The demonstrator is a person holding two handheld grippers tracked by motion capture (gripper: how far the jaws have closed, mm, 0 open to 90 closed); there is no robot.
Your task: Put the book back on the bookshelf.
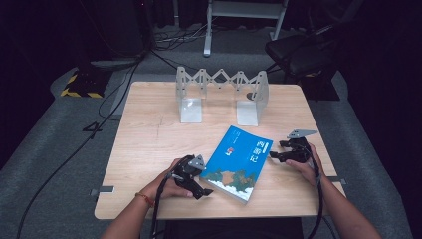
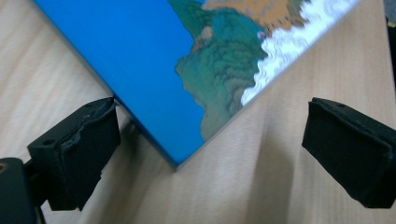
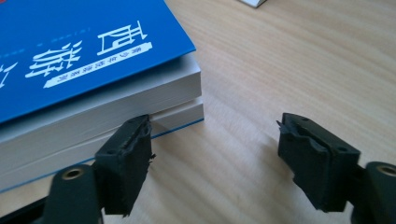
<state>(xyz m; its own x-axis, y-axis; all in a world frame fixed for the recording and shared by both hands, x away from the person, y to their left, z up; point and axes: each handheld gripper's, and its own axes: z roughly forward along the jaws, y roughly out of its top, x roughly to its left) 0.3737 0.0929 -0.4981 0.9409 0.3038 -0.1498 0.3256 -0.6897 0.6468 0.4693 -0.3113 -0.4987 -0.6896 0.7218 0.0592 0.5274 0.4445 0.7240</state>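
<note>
Blue book (image 1: pixel 236 162) between both open claws

table (image 1: pixel 149 129): light wood | bookend rack (image 1: pixel 221 79): white, expandable, far edge | chair (image 1: pixel 298 52): dark, beyond

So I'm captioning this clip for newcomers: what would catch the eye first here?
The bright blue book lies slanted near the front of the wooden table. An open gripper flanks it on each side: left gripper at its near corner, right gripper at its page edge. Behind stands a white folding bookstand.
</note>
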